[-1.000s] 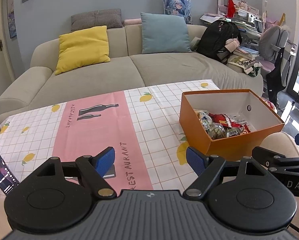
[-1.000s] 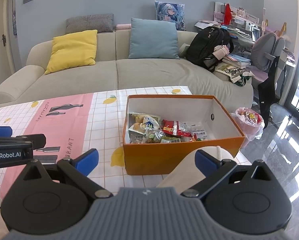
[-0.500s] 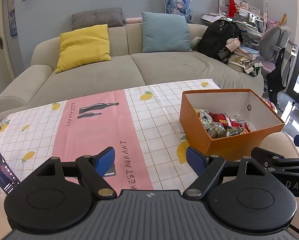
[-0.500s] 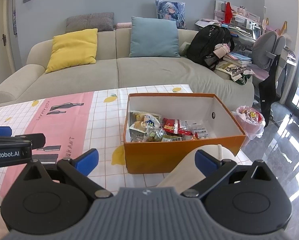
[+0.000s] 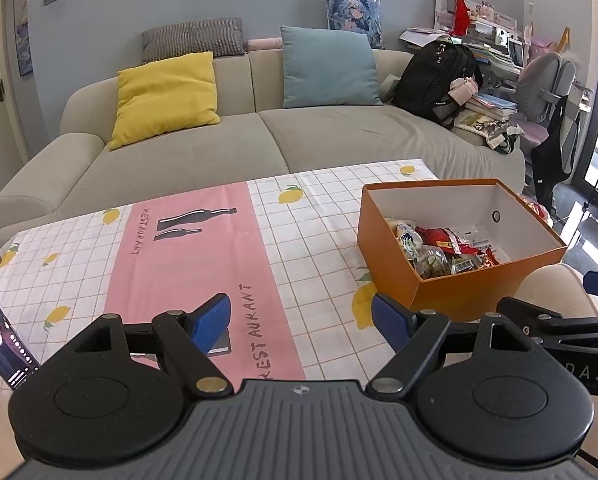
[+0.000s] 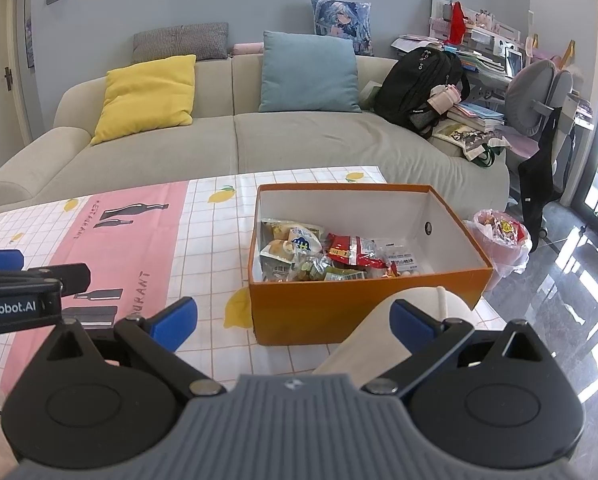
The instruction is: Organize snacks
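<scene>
An orange box (image 5: 471, 296) with a white inside stands at the right end of the table; it also shows in the right wrist view (image 6: 363, 304). Several snack packets (image 6: 323, 256) lie in its left half, seen too in the left wrist view (image 5: 443, 250). My left gripper (image 5: 301, 322) is open and empty, held over the table's near edge, left of the box. My right gripper (image 6: 293, 320) is open and empty, just in front of the box's near wall.
A tablecloth (image 5: 187, 248) with a pink stripe and lemon print covers the table. A phone (image 5: 3, 340) stands at the near left. A beige sofa (image 6: 227, 140) with cushions and a black backpack (image 6: 419, 84) lies behind. A pink rubbish bag (image 6: 503, 240) sits right of the table.
Both grippers have drifted slightly, so the views shifted a little. Both stay open and empty. The box and snacks have not moved.
</scene>
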Available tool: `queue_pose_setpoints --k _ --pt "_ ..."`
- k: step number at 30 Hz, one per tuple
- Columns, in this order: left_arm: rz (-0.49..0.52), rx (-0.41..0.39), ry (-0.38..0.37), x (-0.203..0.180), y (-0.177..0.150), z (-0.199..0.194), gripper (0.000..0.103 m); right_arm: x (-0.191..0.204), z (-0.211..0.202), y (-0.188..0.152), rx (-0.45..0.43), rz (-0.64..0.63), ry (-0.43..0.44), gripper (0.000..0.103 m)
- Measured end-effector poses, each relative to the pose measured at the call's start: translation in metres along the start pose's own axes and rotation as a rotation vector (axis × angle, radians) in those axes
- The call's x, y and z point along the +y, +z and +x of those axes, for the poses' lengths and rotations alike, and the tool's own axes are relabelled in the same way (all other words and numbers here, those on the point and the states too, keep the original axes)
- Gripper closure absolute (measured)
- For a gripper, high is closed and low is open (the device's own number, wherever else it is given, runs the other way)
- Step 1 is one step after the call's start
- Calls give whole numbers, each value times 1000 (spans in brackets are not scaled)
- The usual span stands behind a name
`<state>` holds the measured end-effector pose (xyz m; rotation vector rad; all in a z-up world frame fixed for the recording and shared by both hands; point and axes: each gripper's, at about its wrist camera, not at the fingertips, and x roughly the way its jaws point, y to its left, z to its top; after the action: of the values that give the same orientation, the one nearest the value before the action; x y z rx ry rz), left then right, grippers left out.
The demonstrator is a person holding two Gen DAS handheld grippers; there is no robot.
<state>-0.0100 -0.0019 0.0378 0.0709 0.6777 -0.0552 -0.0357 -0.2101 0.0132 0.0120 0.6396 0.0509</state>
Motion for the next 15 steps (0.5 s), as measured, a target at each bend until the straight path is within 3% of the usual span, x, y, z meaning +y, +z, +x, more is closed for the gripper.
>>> queue_pose_setpoints --k 15 --pt "-3 2 -4 -1 0 -1 10 1 0 0 2 -2 1 3"
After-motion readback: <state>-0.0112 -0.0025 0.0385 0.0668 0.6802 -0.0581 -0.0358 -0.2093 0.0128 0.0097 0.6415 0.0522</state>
